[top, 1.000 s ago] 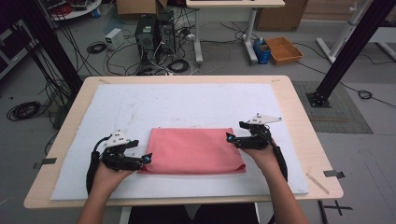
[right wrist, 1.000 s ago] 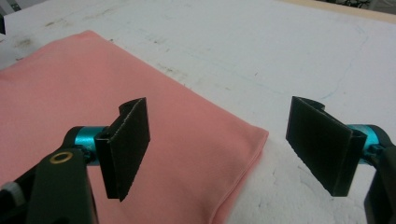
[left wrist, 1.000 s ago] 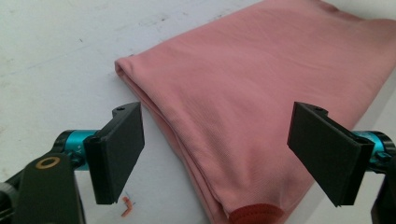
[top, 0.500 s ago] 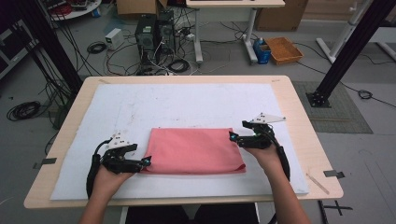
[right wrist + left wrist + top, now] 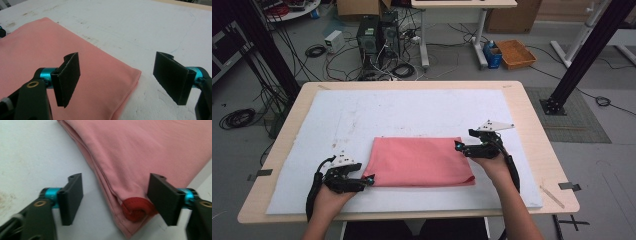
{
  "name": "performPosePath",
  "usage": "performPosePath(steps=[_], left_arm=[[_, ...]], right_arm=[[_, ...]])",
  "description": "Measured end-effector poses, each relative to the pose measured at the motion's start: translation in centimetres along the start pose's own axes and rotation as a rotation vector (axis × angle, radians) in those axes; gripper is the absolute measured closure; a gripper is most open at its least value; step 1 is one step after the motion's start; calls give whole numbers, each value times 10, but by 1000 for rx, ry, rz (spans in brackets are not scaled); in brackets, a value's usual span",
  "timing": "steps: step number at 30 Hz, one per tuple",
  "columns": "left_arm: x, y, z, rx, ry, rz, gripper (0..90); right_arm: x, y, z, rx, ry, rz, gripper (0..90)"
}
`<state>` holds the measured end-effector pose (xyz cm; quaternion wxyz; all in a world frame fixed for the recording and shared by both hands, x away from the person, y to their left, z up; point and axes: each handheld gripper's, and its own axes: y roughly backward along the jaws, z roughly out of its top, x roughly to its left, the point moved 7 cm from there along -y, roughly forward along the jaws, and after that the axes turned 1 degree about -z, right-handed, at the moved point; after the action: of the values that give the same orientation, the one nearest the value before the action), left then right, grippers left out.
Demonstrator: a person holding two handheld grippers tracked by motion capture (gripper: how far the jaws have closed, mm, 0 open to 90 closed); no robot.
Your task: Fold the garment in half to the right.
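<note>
1. The folded pink cloth (image 5: 419,161) lies flat on the white mat (image 5: 412,107), nearer the person's edge of the table (image 5: 532,115) than the far one. I judge the step in hand to be gripping two of its corners for a further fold.
2. Left gripper (image 5: 366,181): at the cloth's near-left corner. In the left gripper view its jaws stand partly open and have just been closing; the layered corner with a dark red rolled hem (image 5: 136,208) lies between them, one pad (image 5: 163,197) touching or just beside it, no firm pinch yet.
3. Right gripper (image 5: 460,146): at the far-right corner. Its jaws are wide open and hold nothing; the corner (image 5: 132,75) sits between the pads (image 5: 68,77), untouched.
4. Advice, left: I would finish closing only once every layer sits between the pads; the stacked edges could split otherwise.
5. Advice, right: I would lower further, then close squarely across the corner.
6. Risk: uneven lifting may skew the fold, so I would raise both corners together.
</note>
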<state>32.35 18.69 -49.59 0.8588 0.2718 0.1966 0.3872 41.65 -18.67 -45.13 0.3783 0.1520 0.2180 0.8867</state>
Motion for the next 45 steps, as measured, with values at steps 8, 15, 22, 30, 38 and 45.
performPosePath(steps=[8,15,22,30,38,45], left_arm=[[-8,6,-5,-1,15,3,495],[-13,12,-11,-1,21,-27,583],[-8,12,-11,2,43,-64,726],[-7,12,-12,-45,98,-169,801],[-10,18,-5,-100,109,-249,802],[-14,18,-2,-116,118,-300,801]], right_arm=[[-1,-1,-2,8,0,-2,216],[1,-1,0,2,14,1,218],[10,-2,3,4,43,21,227],[38,-15,17,21,112,78,227],[64,-41,40,71,178,125,227],[97,-83,61,159,243,200,220]])
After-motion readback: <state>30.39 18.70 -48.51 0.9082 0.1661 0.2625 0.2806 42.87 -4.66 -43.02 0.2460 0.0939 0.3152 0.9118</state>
